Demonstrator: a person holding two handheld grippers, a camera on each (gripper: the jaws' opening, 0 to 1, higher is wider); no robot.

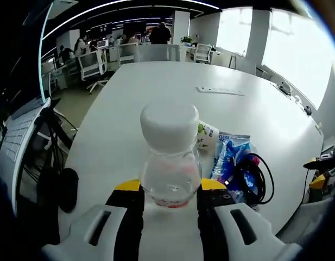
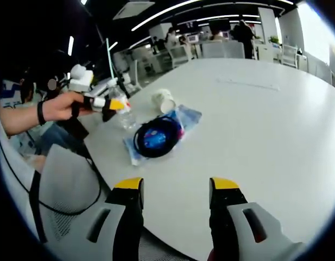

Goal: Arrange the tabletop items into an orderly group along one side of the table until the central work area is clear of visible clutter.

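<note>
Left gripper view has my left gripper (image 1: 170,191) clamped on a clear plastic bottle (image 1: 170,157) with a white cap, the yellow-tipped jaws pressing its lower body from either side. The bottle stands upright, its long axis running toward twelve o'clock, right in front of the lens. At about three o'clock from it, just beside it, lie a blue packet (image 1: 231,155) with a coil of black cable (image 1: 253,176) on top, and a white cup (image 1: 207,136) tipped on its side at roughly two o'clock. All of this sits near the table (image 1: 167,92) edge closest to me.

From the right gripper view, my right gripper (image 2: 175,187) is spread apart and carrying nothing, hovering over bare tabletop. The packet and cable lie at about eleven o'clock from it, and the bottle in my other hand (image 2: 61,106) at ten o'clock.

I judge the bottle should go down upright against that small cluster at the table's edge; the left gripper is clearly the nearer one, and only a short shift toward three o'clock is needed.
</note>
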